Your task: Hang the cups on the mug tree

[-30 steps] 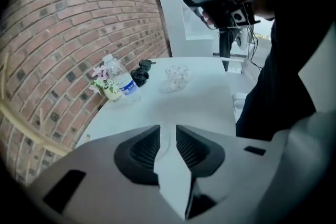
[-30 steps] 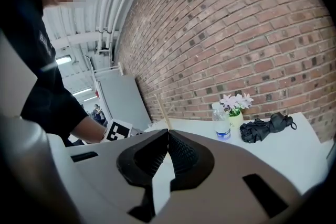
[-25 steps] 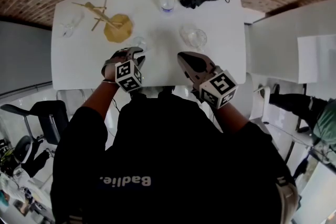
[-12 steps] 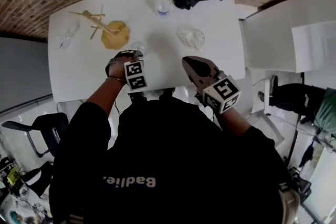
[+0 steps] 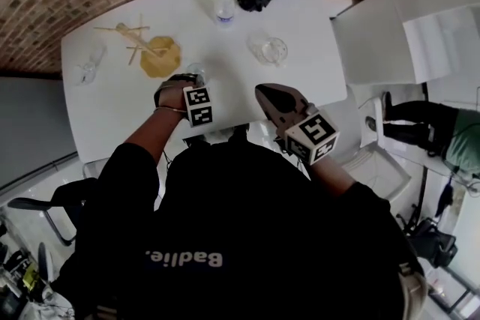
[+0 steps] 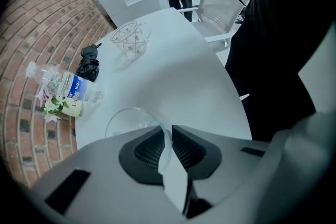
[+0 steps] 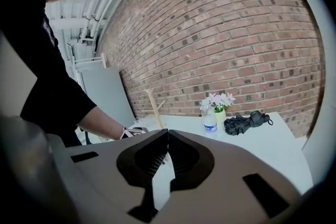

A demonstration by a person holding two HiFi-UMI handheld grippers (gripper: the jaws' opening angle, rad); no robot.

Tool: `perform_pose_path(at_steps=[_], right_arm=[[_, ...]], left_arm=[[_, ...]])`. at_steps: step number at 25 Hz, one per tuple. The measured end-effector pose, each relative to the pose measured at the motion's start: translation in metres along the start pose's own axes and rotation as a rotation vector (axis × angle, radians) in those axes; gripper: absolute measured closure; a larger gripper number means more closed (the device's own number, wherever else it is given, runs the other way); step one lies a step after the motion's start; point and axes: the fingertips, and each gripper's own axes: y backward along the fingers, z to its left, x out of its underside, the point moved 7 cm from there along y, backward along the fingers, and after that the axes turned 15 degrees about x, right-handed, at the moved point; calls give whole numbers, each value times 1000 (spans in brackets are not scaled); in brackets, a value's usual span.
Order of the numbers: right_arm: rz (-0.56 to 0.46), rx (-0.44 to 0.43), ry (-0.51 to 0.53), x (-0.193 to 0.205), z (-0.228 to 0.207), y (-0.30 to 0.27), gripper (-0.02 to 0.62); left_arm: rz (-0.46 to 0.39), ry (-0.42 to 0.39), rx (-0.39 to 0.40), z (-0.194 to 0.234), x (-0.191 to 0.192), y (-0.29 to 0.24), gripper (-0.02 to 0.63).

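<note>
Cups are not yet hung on the mug tree [image 5: 160,56], so the task is only at its start. Three glass cups are seen on the white table [image 5: 112,112]. One cup [image 5: 196,71] is set near the middle, by the near edge. A second cup [image 5: 271,50] is set to the right of it. A third cup [image 5: 88,70] is set by the far left edge. The mug tree is stood at the far left, and its wooden arms are bare.

The first cup is being picked up by the left gripper [image 6: 167,147]. Its jaws are closing, and the thin glass wall of the cup is pinched between them. The cup is not yet lifted off the table. The right gripper [image 7: 168,152] is held above the near right part of the table. Its jaws are pressed together, and nothing is held in them.

All three cups are left to be carried over and hooked on.
</note>
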Motion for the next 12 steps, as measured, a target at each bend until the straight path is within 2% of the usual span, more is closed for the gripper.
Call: perform_pose_path(at_steps=[8, 12], right_arm=[[6, 43, -1, -2, 10, 5, 566], [-14, 62, 12, -4, 12, 7, 566]], left_arm=[[2, -77, 48, 0, 2, -3, 572], [-39, -81, 68, 0, 0, 3, 574]])
